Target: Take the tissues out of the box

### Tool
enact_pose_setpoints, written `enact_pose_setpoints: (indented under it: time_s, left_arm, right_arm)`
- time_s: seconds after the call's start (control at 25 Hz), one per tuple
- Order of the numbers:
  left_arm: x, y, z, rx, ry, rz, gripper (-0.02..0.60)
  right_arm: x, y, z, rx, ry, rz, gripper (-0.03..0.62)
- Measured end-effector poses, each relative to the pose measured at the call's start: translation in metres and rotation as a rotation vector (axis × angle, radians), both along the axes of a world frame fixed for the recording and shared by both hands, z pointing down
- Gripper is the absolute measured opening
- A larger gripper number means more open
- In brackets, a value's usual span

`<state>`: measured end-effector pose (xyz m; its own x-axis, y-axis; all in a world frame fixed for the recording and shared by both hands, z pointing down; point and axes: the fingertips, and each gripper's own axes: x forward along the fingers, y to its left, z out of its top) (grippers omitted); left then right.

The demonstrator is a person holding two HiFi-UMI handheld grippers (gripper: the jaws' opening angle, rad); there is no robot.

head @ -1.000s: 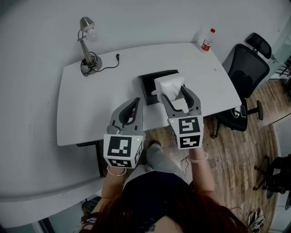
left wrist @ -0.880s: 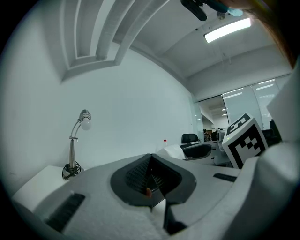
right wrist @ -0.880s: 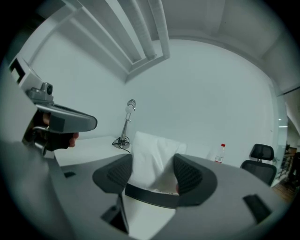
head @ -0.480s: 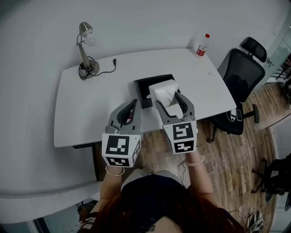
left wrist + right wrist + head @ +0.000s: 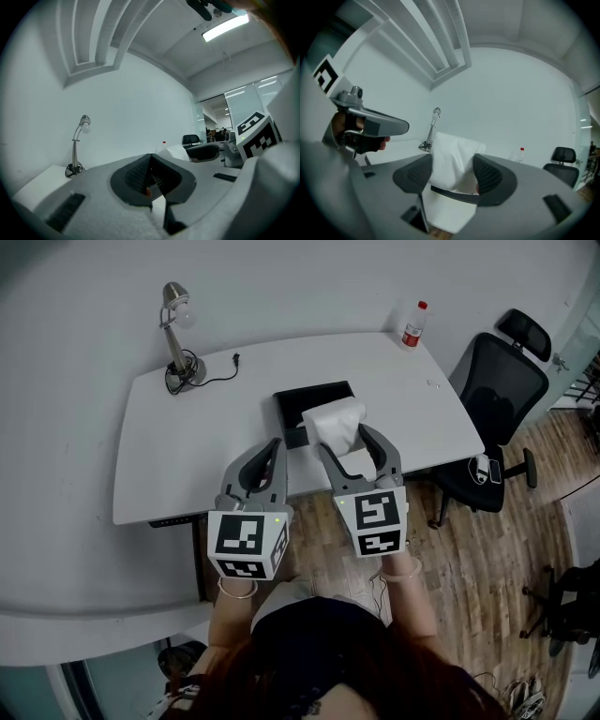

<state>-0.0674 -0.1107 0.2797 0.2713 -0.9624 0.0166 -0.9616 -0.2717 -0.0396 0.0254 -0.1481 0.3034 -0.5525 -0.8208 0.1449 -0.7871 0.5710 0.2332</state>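
Note:
A black tissue box (image 5: pixel 311 394) lies open-topped at the middle of the white table (image 5: pixel 187 456). A white tissue (image 5: pixel 334 418) stands up out of its near end. My right gripper (image 5: pixel 345 437) is open, its jaws wide on either side of that tissue; in the right gripper view the tissue (image 5: pixel 454 157) fills the gap between the pads above the box's dark rim (image 5: pixel 454 194). My left gripper (image 5: pixel 273 446) hangs over the table's near edge, left of the box, shut and with nothing in it (image 5: pixel 151 180).
A desk lamp (image 5: pixel 176 329) with a coiled cable stands at the table's far left. A red-capped bottle (image 5: pixel 412 326) is at the far right corner. A black office chair (image 5: pixel 502 381) is just past the right edge, on wooden floor.
The view has shifted slightly. The right gripper stays around the tissue at the same width, and the left gripper stays shut beside the box.

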Motion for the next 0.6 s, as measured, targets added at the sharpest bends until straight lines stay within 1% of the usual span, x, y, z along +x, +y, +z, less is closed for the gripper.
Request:
enact_pose_setpoints:
  time_s: [0.6]
  left_arm:
    - [0.032,0.051,-0.001,-0.015,-0.008,-0.033,0.021]
  right_arm:
    - [0.031,0.053,-0.015,0.029,-0.039,-0.037,0.295]
